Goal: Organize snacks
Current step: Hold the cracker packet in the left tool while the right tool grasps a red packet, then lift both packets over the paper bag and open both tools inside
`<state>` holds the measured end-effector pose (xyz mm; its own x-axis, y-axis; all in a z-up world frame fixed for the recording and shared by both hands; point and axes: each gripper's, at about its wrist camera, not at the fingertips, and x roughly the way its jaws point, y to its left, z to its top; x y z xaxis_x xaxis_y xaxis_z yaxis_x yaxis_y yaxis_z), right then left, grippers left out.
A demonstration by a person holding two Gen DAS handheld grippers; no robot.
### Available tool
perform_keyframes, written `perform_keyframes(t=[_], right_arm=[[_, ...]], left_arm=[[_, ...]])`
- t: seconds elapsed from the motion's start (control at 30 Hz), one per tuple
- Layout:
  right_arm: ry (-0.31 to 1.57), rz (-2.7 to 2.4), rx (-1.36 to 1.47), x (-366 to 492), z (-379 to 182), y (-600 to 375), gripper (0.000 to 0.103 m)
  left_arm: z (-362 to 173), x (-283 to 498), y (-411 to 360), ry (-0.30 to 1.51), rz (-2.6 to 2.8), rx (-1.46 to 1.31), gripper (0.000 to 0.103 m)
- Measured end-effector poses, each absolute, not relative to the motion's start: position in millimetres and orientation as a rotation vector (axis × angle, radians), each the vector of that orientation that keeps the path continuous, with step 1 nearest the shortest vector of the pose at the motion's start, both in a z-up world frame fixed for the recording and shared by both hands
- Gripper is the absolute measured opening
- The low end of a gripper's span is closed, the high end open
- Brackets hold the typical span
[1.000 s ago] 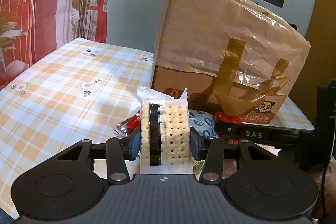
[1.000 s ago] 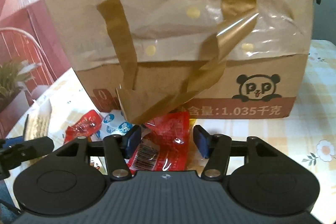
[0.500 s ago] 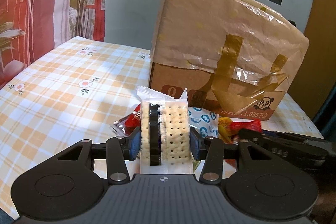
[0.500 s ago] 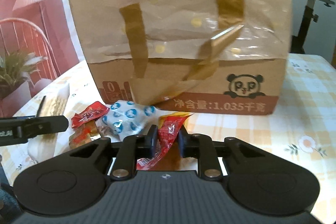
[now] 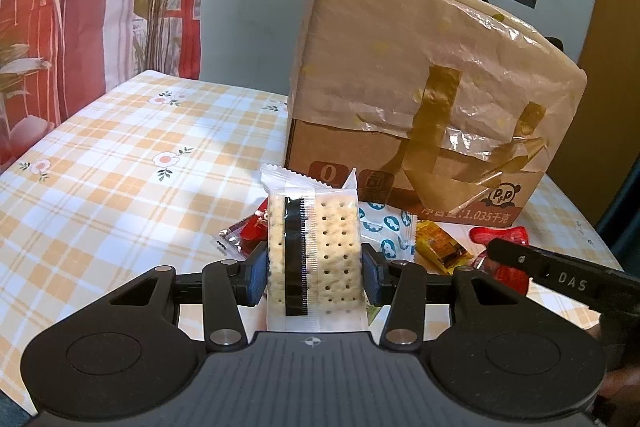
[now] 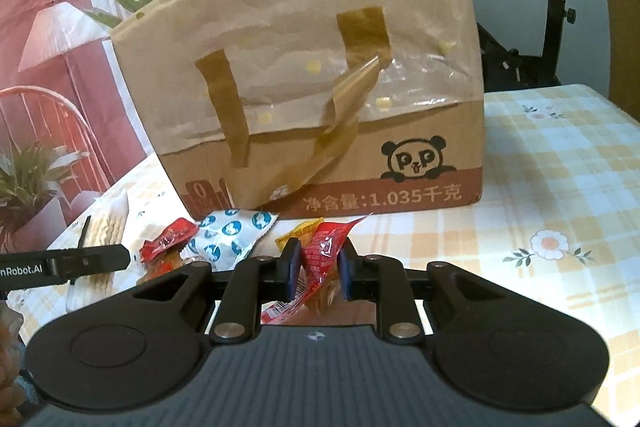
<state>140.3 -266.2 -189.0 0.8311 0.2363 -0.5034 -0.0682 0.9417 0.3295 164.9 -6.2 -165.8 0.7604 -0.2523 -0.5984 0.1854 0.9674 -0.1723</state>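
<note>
My left gripper is shut on an upright clear pack of crackers with a black stripe. My right gripper is shut on a red snack packet, held just above the table in front of the big cardboard box. In the left wrist view the same red packet shows beyond the right gripper's black finger. On the table by the box lie a blue-and-white packet, a small red packet and a yellow packet.
The box, covered with plastic film and brown tape, stands on a checked tablecloth with flowers. An exercise bike stands behind the table at the right. A red chair and plants are at the left.
My right gripper closed on the red packet and drew back from the box with it. The left gripper kept still with the crackers.
</note>
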Motion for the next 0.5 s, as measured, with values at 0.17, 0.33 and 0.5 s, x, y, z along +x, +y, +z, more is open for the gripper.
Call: perform_keyframes(t=[0.17, 0.33, 0.5], right_arm=[[0.523, 0.124, 0.333, 134, -178, -280, 0.021], [0.430, 0.086, 0.339, 120, -152, -299, 0.021], [0.324, 0.069, 0.323, 110, -120, -312, 0.021]], left_arm=[[-161, 163, -5, 0.644, -0.233, -0.103, 0.049], [-139, 163, -6, 0.579, -0.248, -0.103, 0.049], [-103, 167, -14, 0.479, -0.289, -0.075, 0.049]])
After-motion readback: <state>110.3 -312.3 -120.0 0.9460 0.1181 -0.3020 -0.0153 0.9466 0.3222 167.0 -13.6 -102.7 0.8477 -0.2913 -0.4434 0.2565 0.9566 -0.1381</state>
